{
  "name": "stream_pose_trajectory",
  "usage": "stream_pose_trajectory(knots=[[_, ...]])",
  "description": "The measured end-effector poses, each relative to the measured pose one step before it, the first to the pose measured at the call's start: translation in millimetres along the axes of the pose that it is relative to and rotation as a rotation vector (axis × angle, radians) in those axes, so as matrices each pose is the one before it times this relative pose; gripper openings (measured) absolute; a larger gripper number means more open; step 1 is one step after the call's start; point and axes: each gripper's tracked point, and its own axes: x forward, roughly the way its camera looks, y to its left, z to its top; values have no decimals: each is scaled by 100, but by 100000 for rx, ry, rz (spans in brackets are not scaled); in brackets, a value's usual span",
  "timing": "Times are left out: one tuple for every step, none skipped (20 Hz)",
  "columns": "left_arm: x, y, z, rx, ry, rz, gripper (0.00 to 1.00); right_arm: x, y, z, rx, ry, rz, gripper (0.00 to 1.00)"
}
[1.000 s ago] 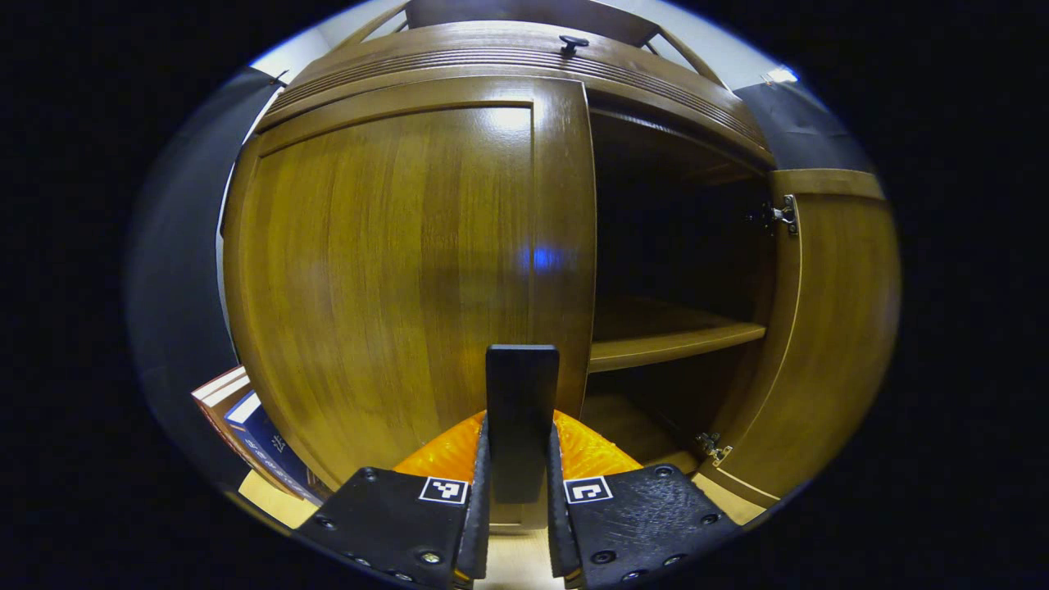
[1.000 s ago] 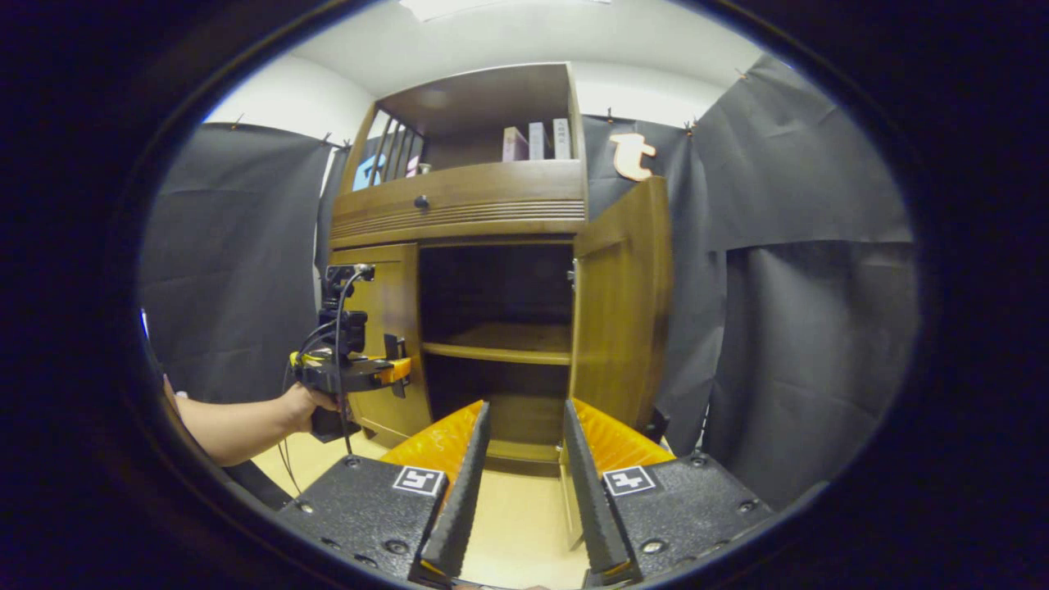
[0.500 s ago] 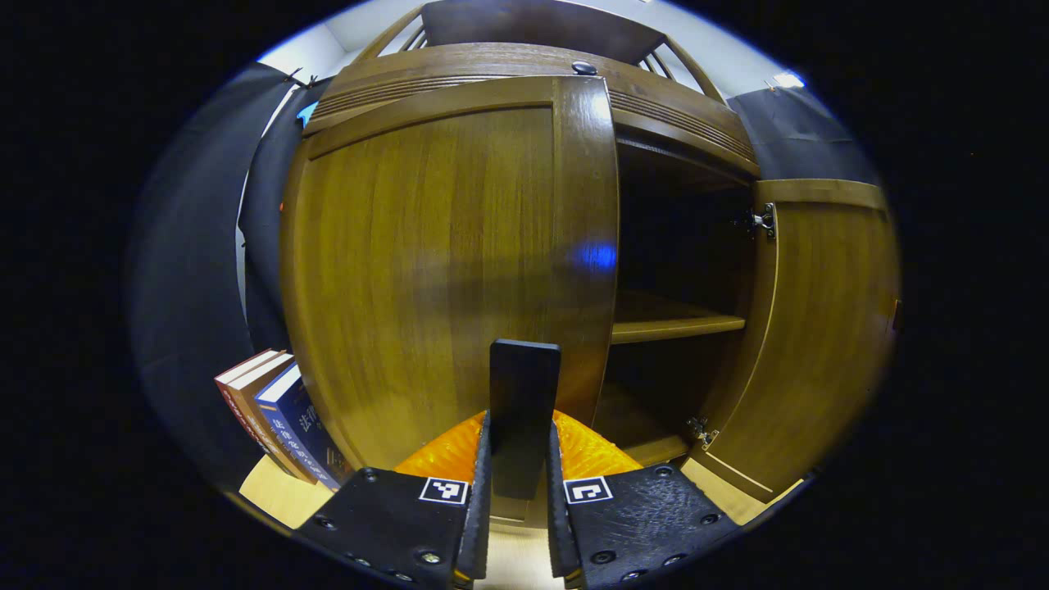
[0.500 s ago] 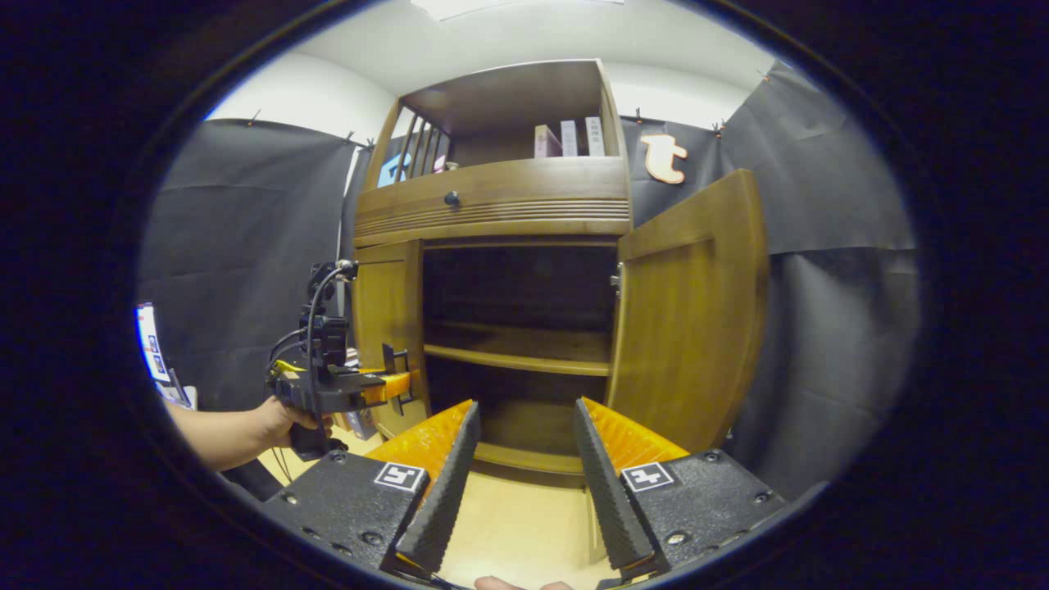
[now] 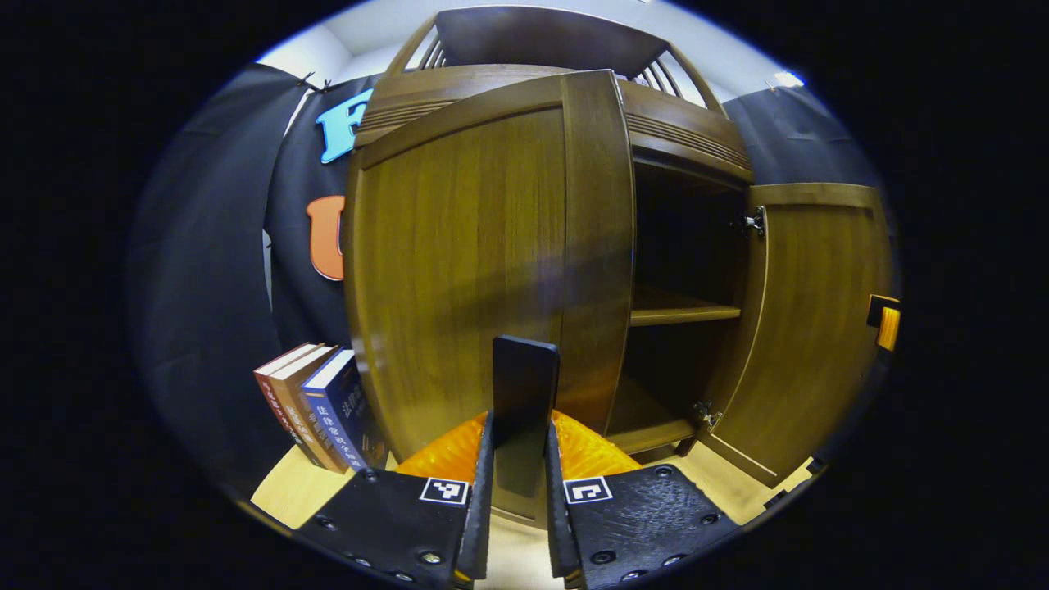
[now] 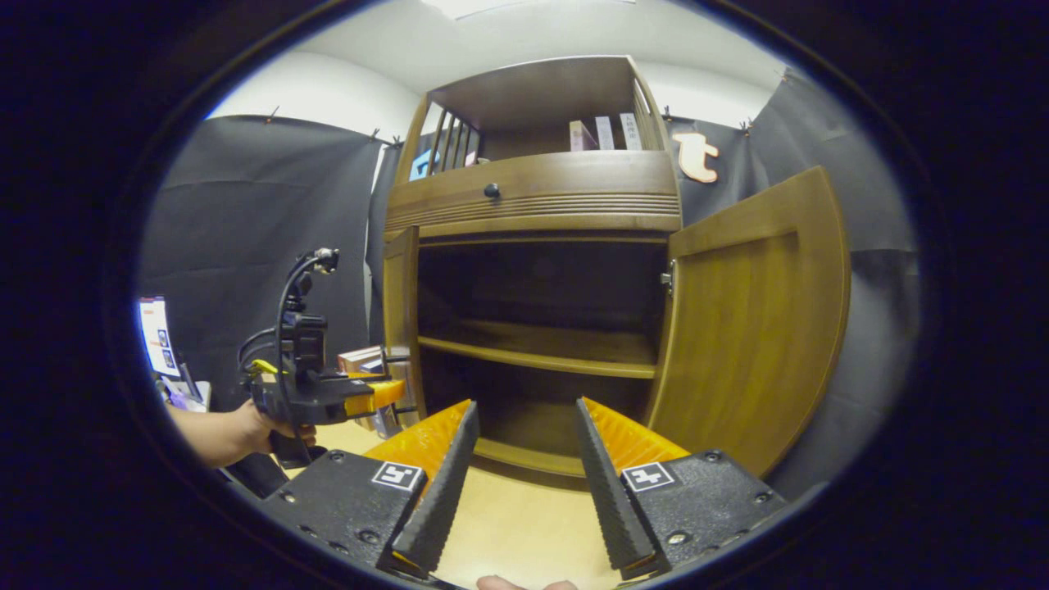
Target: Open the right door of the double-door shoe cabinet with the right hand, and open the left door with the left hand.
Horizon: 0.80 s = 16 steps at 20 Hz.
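Both doors swung out: left gripper point(image 5: 518, 492) clamped on left door point(image 5: 483, 262) handle point(image 5: 523, 393), frame centre; right gripper point(image 6: 518, 467) fingers apart, right door point(image 6: 750, 319) at right.

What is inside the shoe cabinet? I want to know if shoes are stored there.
The shoe cabinet holds one bare wooden shelf and a bare bottom board; no shoes visible. The back is dark, and the left door covers the left edge.
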Motion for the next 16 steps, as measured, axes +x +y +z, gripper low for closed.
stream_pose_trajectory(knots=[[-463,351,-157,28,272,783,28,157,167,-196,350,219,458,77],[-469,360,-104,153,196,878,28,208,163,-144,343,443,170,77],[-492,413,-50,565,172,968,28,234,177,-149,371,372,362,77],[-471,379,-56,541,-14,1011,28,271,185,-202,180,701,66,77],[-463,471,-112,1270,63,1275,28,364,64,-441,-137,1070,-780,77],[-349,538,22,1305,-363,1483,28,307,176,-317,-67,952,169,75],[-430,337,-258,143,471,1426,28,329,206,-384,58,927,-58,77],[-355,494,-82,-435,-187,1091,28,212,168,-216,154,486,298,75],[-343,461,-93,-658,253,1104,27,314,98,-193,19,516,-264,75],[-368,621,-122,-234,82,1130,27,264,55,-136,165,615,-109,77],[-329,527,-21,177,-81,1203,27,278,93,-276,64,1255,-332,77],[-361,496,-172,864,-151,1100,27,308,-28,-173,270,1219,-164,78],[-289,533,62,1428,-732,1189,27,244,112,-183,686,836,25,82],[-291,552,-169,852,124,1230,27,251,52,-53,695,449,-47,79],[-258,588,-96,215,78,1329,27,155,-23,-18,500,176,-293,80],[-189,509,-79,177,-21,1130,27,206,-39,40,55,-35,-703,79]])
